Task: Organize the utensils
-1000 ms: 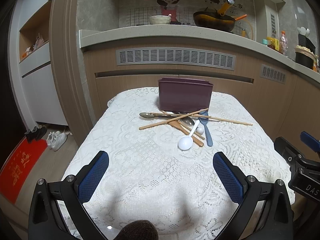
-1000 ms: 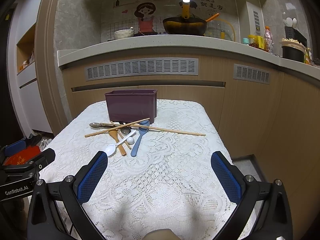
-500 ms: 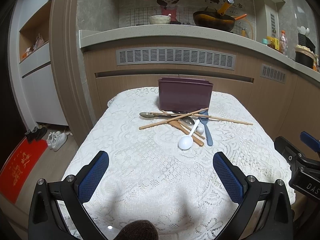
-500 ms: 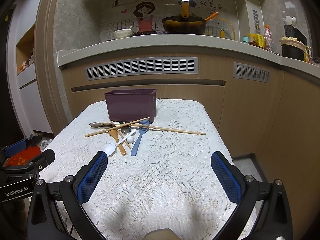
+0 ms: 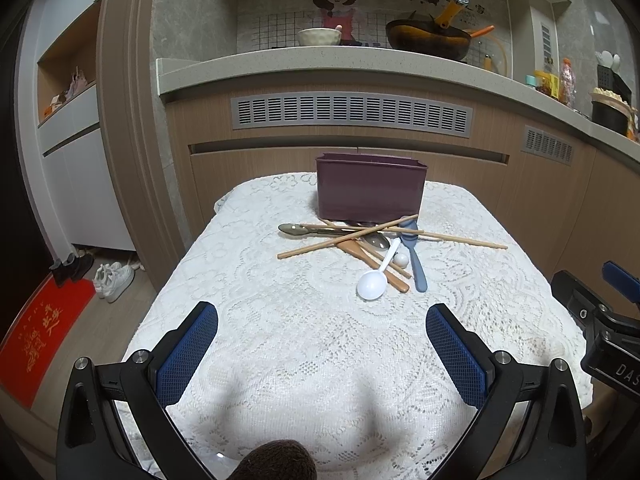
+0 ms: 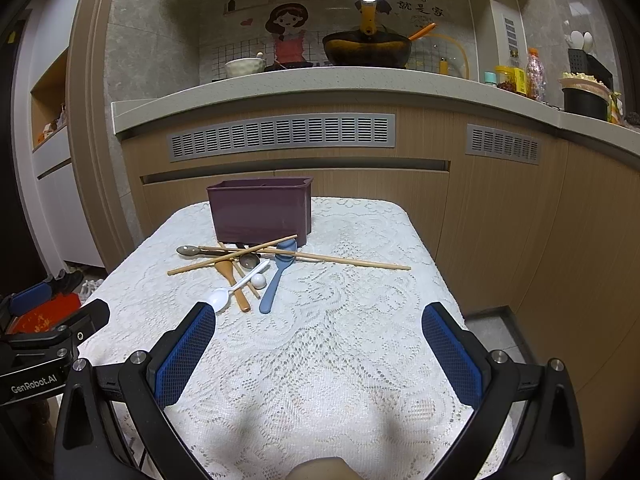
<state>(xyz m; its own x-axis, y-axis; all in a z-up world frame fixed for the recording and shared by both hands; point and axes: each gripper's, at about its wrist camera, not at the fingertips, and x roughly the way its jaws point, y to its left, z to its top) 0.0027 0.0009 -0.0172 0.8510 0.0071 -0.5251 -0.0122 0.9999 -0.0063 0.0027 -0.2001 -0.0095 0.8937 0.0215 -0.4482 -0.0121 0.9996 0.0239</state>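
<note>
A purple utensil box (image 5: pixel 370 190) stands at the far middle of a lace-covered table (image 5: pixel 304 344); it also shows in the right wrist view (image 6: pixel 262 210). In front of it lies a pile: wooden chopsticks (image 5: pixel 344 238), a metal spoon (image 5: pixel 294 229), a white spoon (image 5: pixel 374 282), a blue spoon (image 5: pixel 416 264) and a wooden spoon (image 5: pixel 372 262). The pile shows in the right view too, with the white spoon (image 6: pixel 224 296) and blue spoon (image 6: pixel 274 280). My left gripper (image 5: pixel 322 336) is open and empty over the near table. My right gripper (image 6: pixel 318 336) is open and empty, to the right.
A kitchen counter (image 5: pixel 320 64) with a wok (image 5: pixel 428 38) and a bowl (image 5: pixel 320 36) rises behind the table. Wooden cabinets (image 6: pixel 540 220) stand close on the right. Shoes (image 5: pixel 114 278) and a red mat (image 5: pixel 36 328) lie on the floor at left.
</note>
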